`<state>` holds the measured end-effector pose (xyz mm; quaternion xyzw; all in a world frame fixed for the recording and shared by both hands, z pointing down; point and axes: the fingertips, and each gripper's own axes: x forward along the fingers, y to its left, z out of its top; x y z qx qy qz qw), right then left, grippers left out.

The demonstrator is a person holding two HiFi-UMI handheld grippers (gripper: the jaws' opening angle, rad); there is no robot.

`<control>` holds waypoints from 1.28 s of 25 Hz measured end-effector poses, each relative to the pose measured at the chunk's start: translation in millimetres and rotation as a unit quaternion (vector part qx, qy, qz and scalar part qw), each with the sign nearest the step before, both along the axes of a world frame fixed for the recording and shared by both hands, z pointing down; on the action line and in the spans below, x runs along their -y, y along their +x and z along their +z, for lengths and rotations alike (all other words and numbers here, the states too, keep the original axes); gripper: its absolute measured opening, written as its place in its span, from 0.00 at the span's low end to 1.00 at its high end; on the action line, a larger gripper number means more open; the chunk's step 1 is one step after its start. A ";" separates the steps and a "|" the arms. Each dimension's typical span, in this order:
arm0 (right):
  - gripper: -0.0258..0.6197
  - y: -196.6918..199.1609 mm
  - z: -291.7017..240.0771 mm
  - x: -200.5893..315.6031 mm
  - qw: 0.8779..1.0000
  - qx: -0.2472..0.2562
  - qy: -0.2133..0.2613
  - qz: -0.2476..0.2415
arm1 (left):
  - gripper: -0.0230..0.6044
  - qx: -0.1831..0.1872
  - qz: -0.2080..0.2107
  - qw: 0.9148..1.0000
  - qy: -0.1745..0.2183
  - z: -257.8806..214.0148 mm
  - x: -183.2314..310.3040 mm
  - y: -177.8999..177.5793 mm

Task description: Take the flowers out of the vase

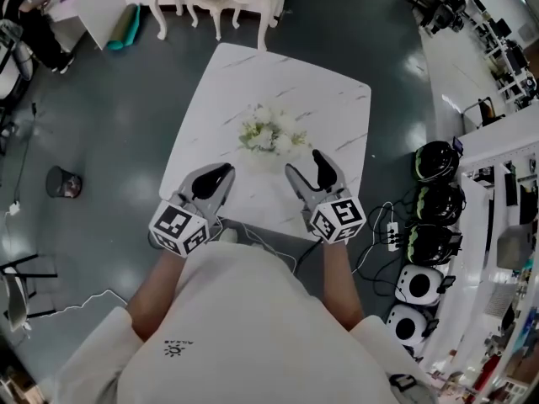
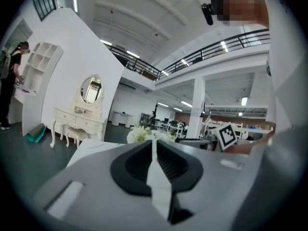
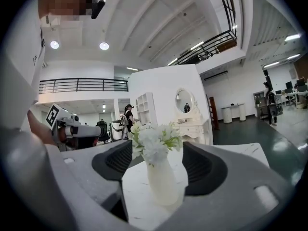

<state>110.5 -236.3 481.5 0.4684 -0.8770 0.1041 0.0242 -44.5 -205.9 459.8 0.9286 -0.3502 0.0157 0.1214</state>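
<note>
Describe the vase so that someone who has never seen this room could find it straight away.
Find the white marble-patterned table on the dark floor. Near its middle stands a small, matte white vase, wider at the base than the neck. It is the only thing standing on the table, topped with white flowers and green leaves.

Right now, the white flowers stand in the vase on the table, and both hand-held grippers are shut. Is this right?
Not both. The left hand-held gripper is shut, but the right gripper view shows the right hand-held gripper open, jaws clear of the vase. The rest holds.
</note>
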 end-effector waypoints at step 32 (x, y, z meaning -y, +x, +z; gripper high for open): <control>0.79 -25.8 21.8 33.2 0.994 -0.021 -0.011 -0.103 | 0.02 0.020 -0.058 0.998 -0.006 -1.2 -0.8 -14.9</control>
